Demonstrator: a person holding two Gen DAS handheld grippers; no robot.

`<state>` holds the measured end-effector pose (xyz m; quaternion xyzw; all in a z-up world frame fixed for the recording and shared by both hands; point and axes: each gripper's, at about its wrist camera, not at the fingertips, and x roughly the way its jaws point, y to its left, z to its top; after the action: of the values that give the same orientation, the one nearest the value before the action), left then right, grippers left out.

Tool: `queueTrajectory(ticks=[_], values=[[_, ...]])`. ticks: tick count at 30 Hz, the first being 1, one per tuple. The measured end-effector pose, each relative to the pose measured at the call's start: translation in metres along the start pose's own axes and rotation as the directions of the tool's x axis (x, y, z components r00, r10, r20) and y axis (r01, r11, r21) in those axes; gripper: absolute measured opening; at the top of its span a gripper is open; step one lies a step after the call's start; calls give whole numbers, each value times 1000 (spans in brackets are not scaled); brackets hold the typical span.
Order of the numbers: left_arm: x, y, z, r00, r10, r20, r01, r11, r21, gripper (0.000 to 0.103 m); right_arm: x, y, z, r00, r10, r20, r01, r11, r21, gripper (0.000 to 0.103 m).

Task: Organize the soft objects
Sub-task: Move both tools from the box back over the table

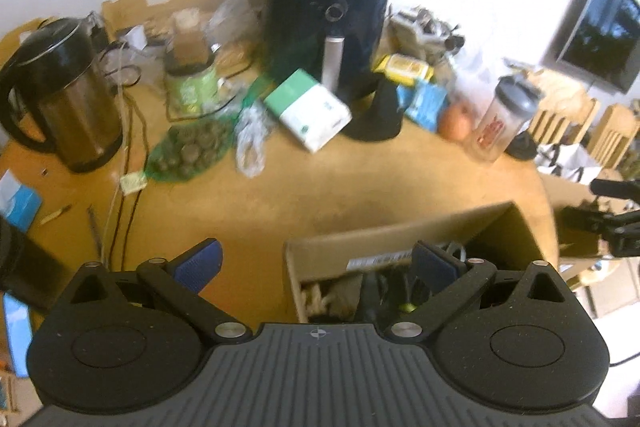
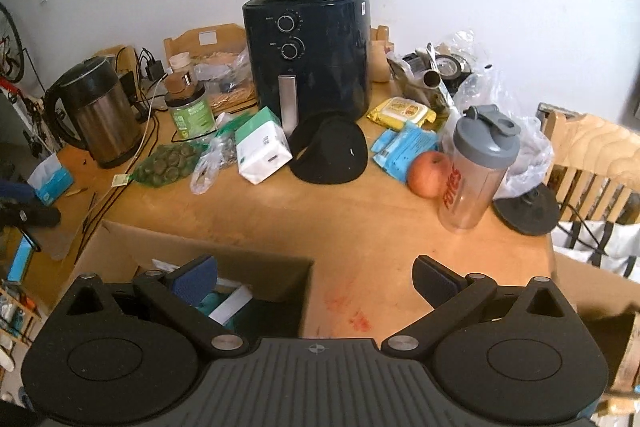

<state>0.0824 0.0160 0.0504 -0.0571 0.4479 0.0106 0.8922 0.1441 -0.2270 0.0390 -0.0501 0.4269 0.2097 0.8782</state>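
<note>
Two handheld grippers are hovering over a cluttered wooden bench [image 2: 360, 227], both looking toward an air fryer [image 2: 308, 63] at the back wall. The left gripper [image 1: 316, 263] is holding its jaws wide apart with nothing between them; the right gripper [image 2: 316, 277] is doing the same.

An open cardboard box [image 2: 192, 247] is sitting directly under the near edge of both views: below and left of the right jaws, below and right of the left jaws. It is already holding some items, too dim to name.

The likeliest soft thing to sort is a black cap [image 2: 328, 153], lying well ahead of the right jaws, slightly left of their centre line, touching the fryer's base. It is probably light and floppy, so it should be collapsing under a pinch; the brim or a fold of the crown looks like the surest hold.

Just right of the cap, blue packets [image 2: 404, 147] and a yellow wipes pack [image 2: 402, 113] are lying flat. These look squashy with slick wrappers, so a grip across a short edge seems safest. Left of the cap, a white and green pack [image 2: 262, 147] is leaning on its side.

An apple [image 2: 430, 173] and a shaker bottle [image 2: 472, 171] are standing ahead and right of the right jaws. A kettle [image 2: 100, 115] is standing far ahead to the left. A careless reach toward the blue packets could be tipping the bottle.
</note>
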Motion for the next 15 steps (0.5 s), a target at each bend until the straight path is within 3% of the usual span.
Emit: queueTrajectory(ticks=[7,15], values=[[6,6,16,999,-39,29,40,999,-11,103,34,-11,25,1000,1,-12,-2,997,-77,103],[18,21,21,999,-42,13,43,993,-111,103,91,-17,63,999,40,15,-37,988,-148,103]])
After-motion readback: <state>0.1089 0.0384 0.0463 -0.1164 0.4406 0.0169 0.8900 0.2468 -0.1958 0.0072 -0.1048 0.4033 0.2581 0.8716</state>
